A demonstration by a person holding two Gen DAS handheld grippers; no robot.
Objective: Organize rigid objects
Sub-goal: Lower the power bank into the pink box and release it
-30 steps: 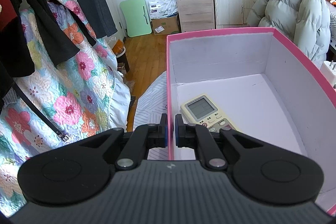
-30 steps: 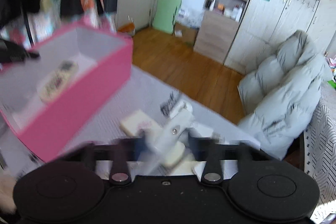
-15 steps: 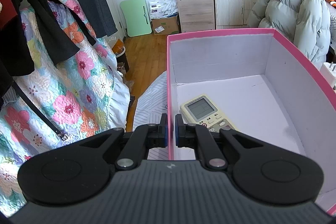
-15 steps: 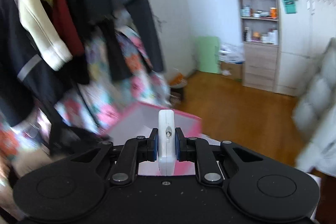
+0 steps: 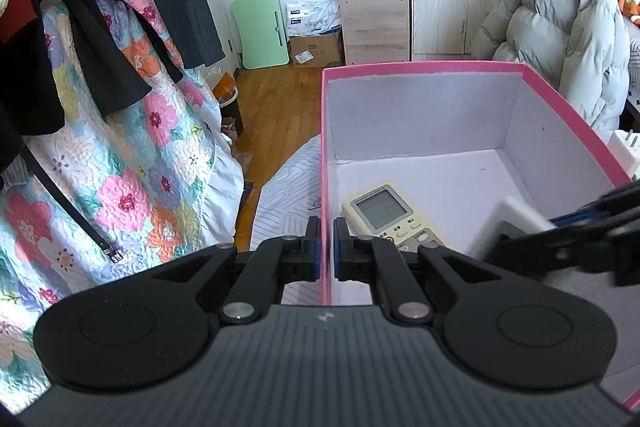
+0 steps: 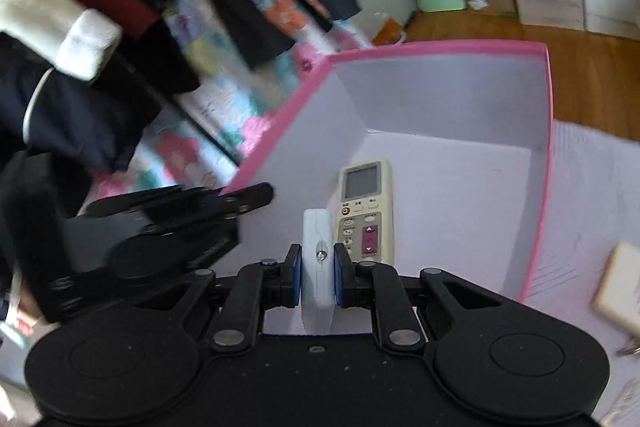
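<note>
The left tongs [image 5: 327, 251] are clamped on the near wall of the pink box [image 5: 420, 68]; the right tongs [image 6: 317, 277] grip a white block [image 6: 317, 259] (edge-on, upright) above the box's floor; a cream remote control [image 6: 366, 209] lies inside at one o'clock from the block.

A pink box [image 5: 568, 115] with white walls inside, a cream remote [image 6: 366, 203], a flowered quilt [image 5: 132, 163].
</note>
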